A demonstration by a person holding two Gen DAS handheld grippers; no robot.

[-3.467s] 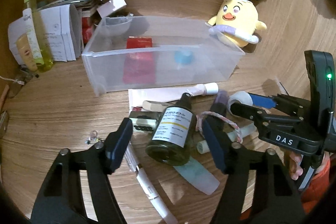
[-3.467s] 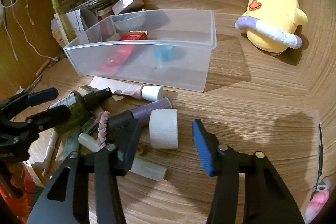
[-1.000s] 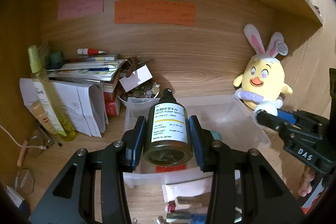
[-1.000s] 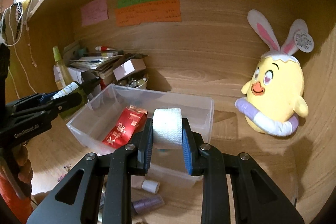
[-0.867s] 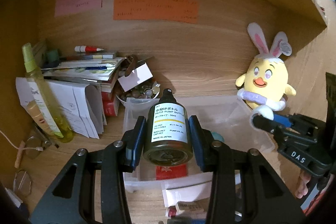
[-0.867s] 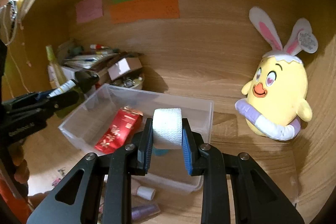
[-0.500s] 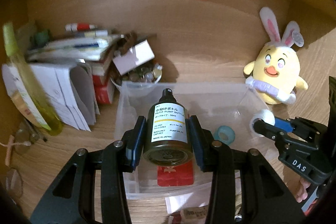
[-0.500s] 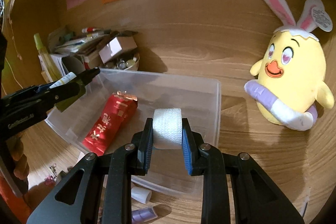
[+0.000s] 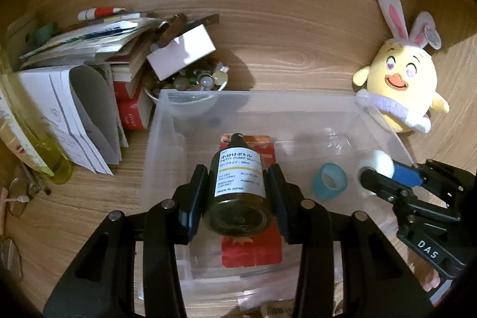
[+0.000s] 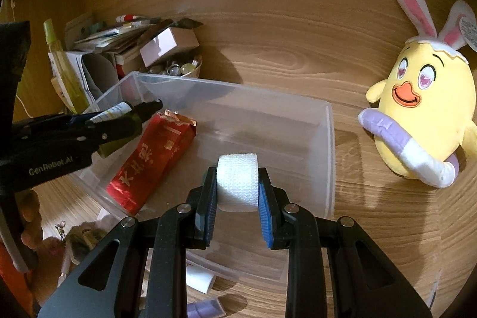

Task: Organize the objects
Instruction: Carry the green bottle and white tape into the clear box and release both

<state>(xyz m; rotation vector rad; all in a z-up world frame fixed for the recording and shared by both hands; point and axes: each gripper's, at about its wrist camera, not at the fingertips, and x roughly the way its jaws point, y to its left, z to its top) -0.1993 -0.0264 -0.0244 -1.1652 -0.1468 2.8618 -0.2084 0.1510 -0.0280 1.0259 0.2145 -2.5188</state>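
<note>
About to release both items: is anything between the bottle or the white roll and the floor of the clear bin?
The bottle, held by the left gripper, hangs directly over the red packet lying in the clear bin. Below the white roll in the right gripper, only bare bin floor shows.

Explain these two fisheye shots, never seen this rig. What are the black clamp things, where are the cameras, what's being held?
No robot here: a person holds a two-finger gripper in each hand, and a fisheye camera on each looks forward along its jaws.

Left wrist view: the left gripper is shut on a dark pump bottle, poised over a clear plastic bin. In the bin lie a red packet and a blue tape roll. The right gripper shows at that picture's right edge.

Right wrist view: the right gripper is shut on a white gauze roll over the same bin.

On the wooden desk around it: a yellow bunny-eared plush, a stack of papers and a bowl of small trinkets.
</note>
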